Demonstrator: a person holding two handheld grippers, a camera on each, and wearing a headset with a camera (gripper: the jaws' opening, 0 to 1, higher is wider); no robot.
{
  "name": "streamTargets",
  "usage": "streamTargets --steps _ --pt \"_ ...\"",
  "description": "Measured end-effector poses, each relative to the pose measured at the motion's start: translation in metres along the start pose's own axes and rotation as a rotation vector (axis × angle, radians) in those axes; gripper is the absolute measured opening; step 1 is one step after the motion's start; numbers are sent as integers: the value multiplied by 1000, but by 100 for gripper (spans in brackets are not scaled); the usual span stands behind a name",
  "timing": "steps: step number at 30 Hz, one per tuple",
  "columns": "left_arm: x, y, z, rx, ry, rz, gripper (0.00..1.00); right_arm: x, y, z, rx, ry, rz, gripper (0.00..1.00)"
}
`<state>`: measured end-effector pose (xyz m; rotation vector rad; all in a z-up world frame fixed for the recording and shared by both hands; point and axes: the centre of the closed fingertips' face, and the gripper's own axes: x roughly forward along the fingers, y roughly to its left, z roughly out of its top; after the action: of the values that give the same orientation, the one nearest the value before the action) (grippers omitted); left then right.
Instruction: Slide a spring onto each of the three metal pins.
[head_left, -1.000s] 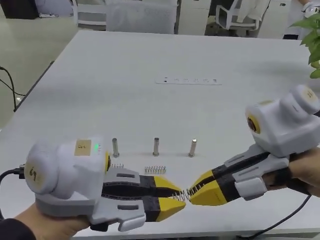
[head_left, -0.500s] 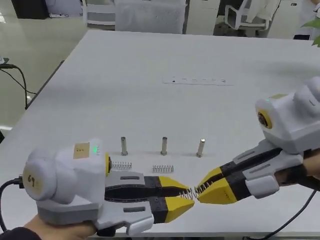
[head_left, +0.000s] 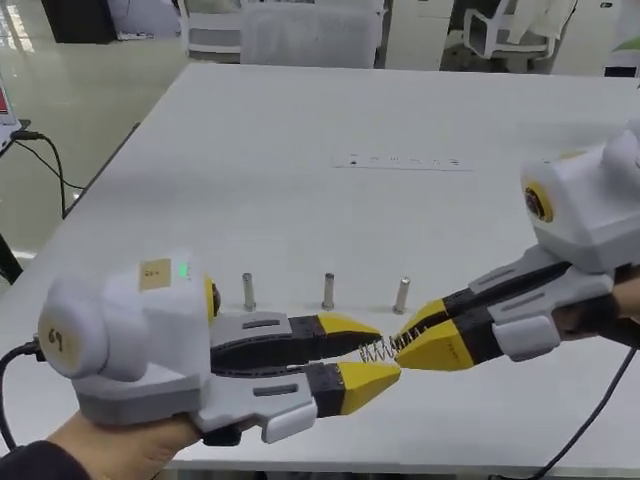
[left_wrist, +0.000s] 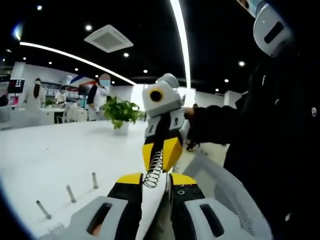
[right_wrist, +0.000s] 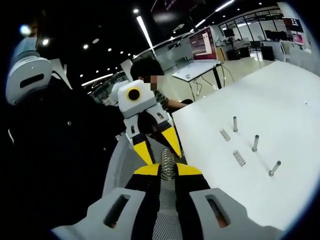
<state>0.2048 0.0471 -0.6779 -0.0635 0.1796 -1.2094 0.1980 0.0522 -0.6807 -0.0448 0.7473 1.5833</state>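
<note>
The spring hangs in the air between the two grippers, over the near edge of the bench. Its long axis runs almost level, pointing from one gripper to the other.

The right gripper has its jaws closed on one end of the spring. The left gripper has its jaws spread apart, with the free end of the spring lying in the gap between them; they do not look clamped on it.

The three pins stand upright in a row on the bench, just beyond the jaws: the left pin, the middle pin and the right pin. All three look bare. The right pin is nearest the right gripper.

The spring lies across the pins' upright line, so I judge it must be turned on end before it can drop over a pin. Two more springs lie flat near the pins.
</note>
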Motion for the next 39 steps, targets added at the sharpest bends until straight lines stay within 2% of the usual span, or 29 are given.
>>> streamTargets --steps 9,13,18,19,20,22,24,26,29,30,31,33,35,36,39 --pt "12 7 3 17 40 90 20 -24 -19 5 -36 29 -52 7" --pt "21 13 8 7 31 127 22 -37 -40 7 -60 56 -142 7" --pt "38 35 15 28 47 241 24 -47 -65 -1 -64 118 -245 7" --pt "40 39 14 40 59 259 25 -48 -70 -2 -66 126 -264 7" --pt "42 45 8 55 100 284 27 -50 -75 -4 -70 148 -288 7" --pt "45 55 3 83 130 327 28 -50 -80 -6 -74 165 -303 7" --pt "49 57 2 80 118 324 28 -51 -84 -7 -76 176 -320 7" --pt "49 65 -1 42 104 347 28 -54 -91 -8 -79 198 -352 7" --pt "43 76 -5 -14 69 389 28 -58 -101 -8 -66 204 -397 7" --pt "41 78 -6 -18 60 397 28 -61 -107 -9 -68 218 -431 7" --pt "37 79 -9 -16 55 405 28 -63 -111 -10 -72 229 -458 7" --pt "33 77 -16 -12 46 405 28 -64 -113 -11 -67 239 -467 7" --pt "30 72 -25 5 76 386 29 -65 -114 -12 -65 246 -475 7" --pt "28 70 -29 46 105 376 30 -66 -115 -12 -65 252 -480 7" --pt "26 67 -26 65 92 359 31 -68 -118 -13 -60 267 -496 7"
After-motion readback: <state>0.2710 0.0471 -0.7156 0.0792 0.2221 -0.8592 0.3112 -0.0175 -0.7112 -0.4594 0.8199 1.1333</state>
